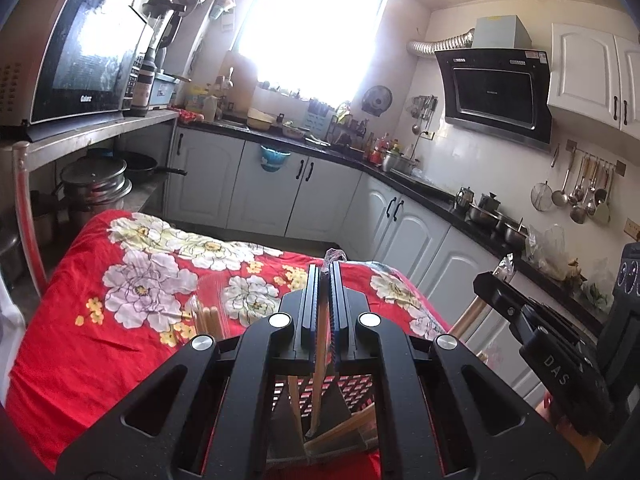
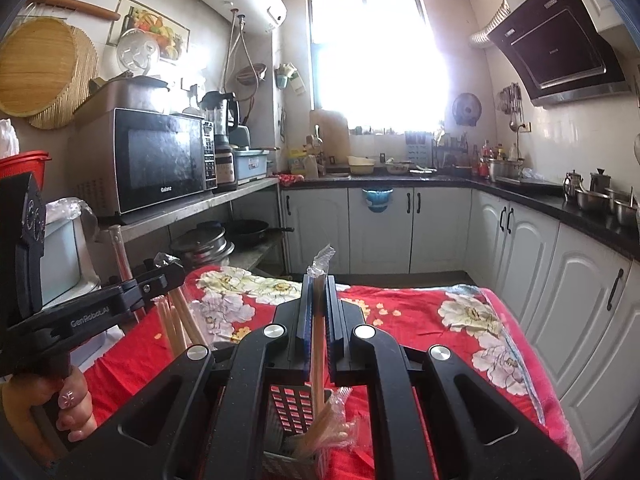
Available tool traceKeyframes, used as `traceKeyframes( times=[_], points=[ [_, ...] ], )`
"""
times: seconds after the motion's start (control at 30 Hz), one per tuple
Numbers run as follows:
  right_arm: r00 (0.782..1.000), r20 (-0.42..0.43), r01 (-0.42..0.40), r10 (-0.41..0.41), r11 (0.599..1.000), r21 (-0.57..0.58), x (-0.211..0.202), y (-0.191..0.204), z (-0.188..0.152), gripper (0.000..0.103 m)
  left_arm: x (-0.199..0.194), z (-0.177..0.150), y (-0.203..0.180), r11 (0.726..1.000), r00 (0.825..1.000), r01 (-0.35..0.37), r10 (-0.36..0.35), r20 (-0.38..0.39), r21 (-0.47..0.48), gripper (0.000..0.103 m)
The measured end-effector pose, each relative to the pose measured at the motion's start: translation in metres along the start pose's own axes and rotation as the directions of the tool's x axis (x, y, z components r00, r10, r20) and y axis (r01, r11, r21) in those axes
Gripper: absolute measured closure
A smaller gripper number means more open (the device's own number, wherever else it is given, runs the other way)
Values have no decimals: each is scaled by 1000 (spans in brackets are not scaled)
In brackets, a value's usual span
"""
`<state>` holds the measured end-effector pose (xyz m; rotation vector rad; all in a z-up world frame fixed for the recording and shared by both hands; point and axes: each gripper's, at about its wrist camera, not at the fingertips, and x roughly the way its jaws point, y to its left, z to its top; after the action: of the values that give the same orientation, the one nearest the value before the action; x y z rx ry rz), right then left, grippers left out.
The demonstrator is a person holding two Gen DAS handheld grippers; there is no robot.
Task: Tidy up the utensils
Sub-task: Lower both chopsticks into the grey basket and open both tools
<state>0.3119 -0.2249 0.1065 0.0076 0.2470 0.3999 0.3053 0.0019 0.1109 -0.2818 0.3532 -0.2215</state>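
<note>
- On a table with a red floral cloth, both grippers hang over a perforated holder standing near the table's front edge.
- Left gripper: jaws closed on a plastic-wrapped chopstick bundle; wrap end pokes out past the tips, sticks slant down into the holder.
- Right gripper: jaws closed on a second wrapped bundle; its lower end sits inside the holder among more chopsticks.
- Both bundles pinched near the top and held steep, likely so the free ends drop straight into the holder.
- Right view shows the left gripper at far left with chopsticks fanning below it, a hand on its handle.
- More wrapped chopsticks lie on the cloth to the left, probably still to go in.
- Step looks like lowering both bundles in; release not yet done. Risk: slippery wrap, holder tipping.
</note>
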Motion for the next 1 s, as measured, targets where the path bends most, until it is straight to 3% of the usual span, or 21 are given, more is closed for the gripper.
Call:
traceKeyframes(
  times=[0.23,0.3,0.37,0.93,1.0],
  points=[
    [999,-34,-4,6,999,47,1,-7,-9,97,-1,-10,1,1000,1000,0,0,-24,4,101],
    [999,-47,-9,12,998,56,0,-8,-12,92,-2,-13,2,1000,1000,0,0,-30,0,101],
    [999,-54,-7,10,998,60,-2,-9,-13,80,-3,-16,2,1000,999,0,0,-36,-2,101],
    [999,-46,1,3,995,102,-40,-20,-14,63,-19,-24,4,1000,997,-20,18,-75,-22,100],
    [999,-48,1,4,995,103,-44,-21,-14,61,-21,-24,5,999,996,-24,22,-81,-25,95]
  ],
)
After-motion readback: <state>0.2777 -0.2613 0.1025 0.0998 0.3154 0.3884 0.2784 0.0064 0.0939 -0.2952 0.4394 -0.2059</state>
